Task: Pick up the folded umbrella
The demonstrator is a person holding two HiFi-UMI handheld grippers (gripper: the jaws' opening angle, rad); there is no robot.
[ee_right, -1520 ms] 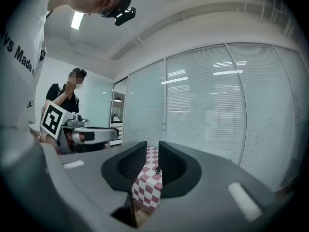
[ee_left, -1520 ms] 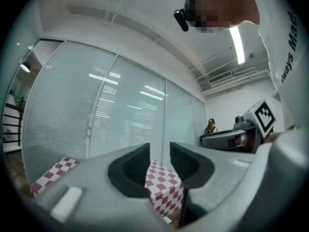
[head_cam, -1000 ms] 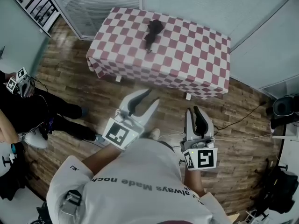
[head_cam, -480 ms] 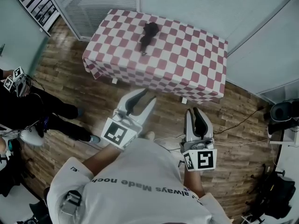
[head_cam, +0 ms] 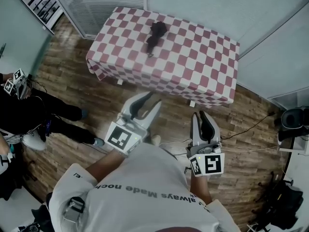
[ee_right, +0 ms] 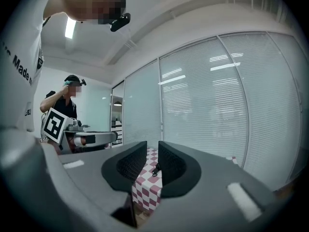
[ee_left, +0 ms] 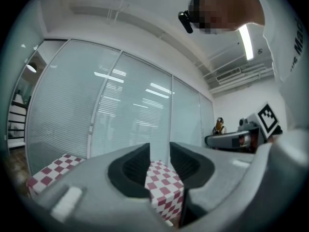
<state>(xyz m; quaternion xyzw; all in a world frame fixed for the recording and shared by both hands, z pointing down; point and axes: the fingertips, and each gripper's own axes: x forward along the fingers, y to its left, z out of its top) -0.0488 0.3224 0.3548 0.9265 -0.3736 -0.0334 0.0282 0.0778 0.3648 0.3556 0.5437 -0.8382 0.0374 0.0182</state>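
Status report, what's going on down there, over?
Left gripper, right gripper shut, empty. Folded umbrella on checkered table, untouched, ahead. Nothing blocking.

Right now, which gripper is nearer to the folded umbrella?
Left. The left gripper is over the floor short of the table, almost in line with the folded umbrella; the right gripper is farther back and aside.

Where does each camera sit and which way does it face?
Head view: on the person's head, looking steeply down at the table with the folded umbrella; shoulders, forearms, left gripper and right gripper show.
Left gripper view: on the left gripper, looking level along its jaws at the table's corner; right gripper at the right edge.
Right gripper view: on the right gripper, looking level at table and folded umbrella; left gripper at the left.
Shared: all see the table; head and right gripper views, the folded umbrella.
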